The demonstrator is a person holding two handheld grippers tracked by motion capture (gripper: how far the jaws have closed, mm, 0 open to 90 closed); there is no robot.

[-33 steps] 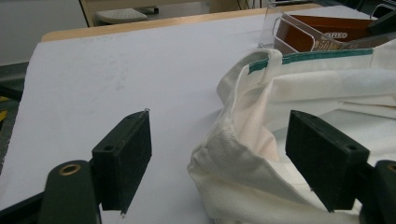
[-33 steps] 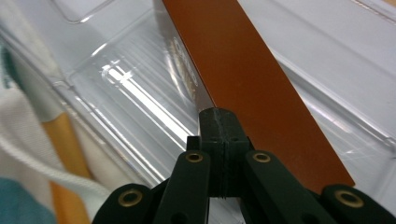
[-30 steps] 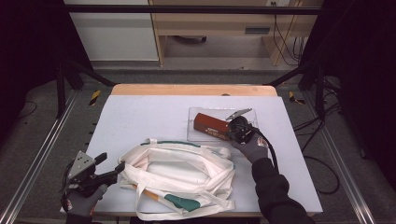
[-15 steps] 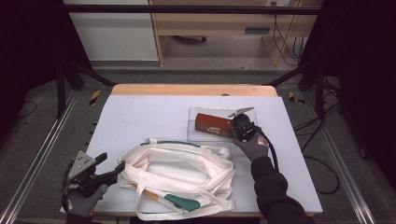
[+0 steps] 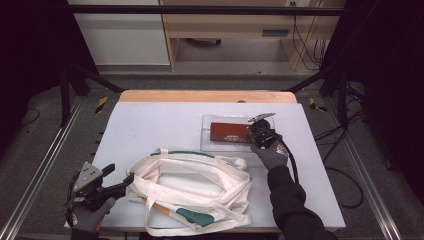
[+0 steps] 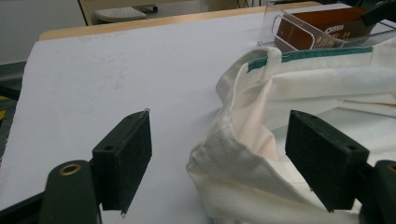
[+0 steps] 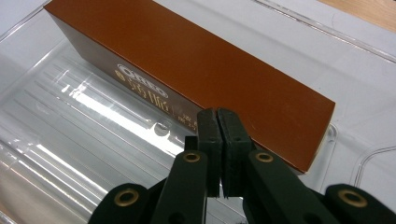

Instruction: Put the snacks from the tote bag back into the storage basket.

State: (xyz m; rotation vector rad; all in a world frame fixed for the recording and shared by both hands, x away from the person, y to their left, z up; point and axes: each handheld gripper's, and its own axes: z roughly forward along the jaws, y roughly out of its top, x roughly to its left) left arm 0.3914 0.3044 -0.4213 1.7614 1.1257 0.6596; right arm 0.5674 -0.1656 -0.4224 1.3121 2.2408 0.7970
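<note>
Over the last second the right tool (image 5: 261, 133) has eased slightly back along the brown box (image 5: 230, 132) in the clear tray (image 5: 207, 140), jaws pressed together on nothing just beside the box's near edge. The left tool (image 6: 219, 158) has stayed put, jaws apart astride the white tote bag's (image 5: 192, 185) rim on the surface (image 5: 150, 125). Judging by this, the box awaits regrasping.

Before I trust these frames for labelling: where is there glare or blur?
Right gripper view: bright glare streaks on the clear plastic tray; the brown box reads sharp. Left gripper view: the white tote bag is evenly lit, and the tray's far wall is soft. High view: the room's edges are dark, the table well lit.
</note>
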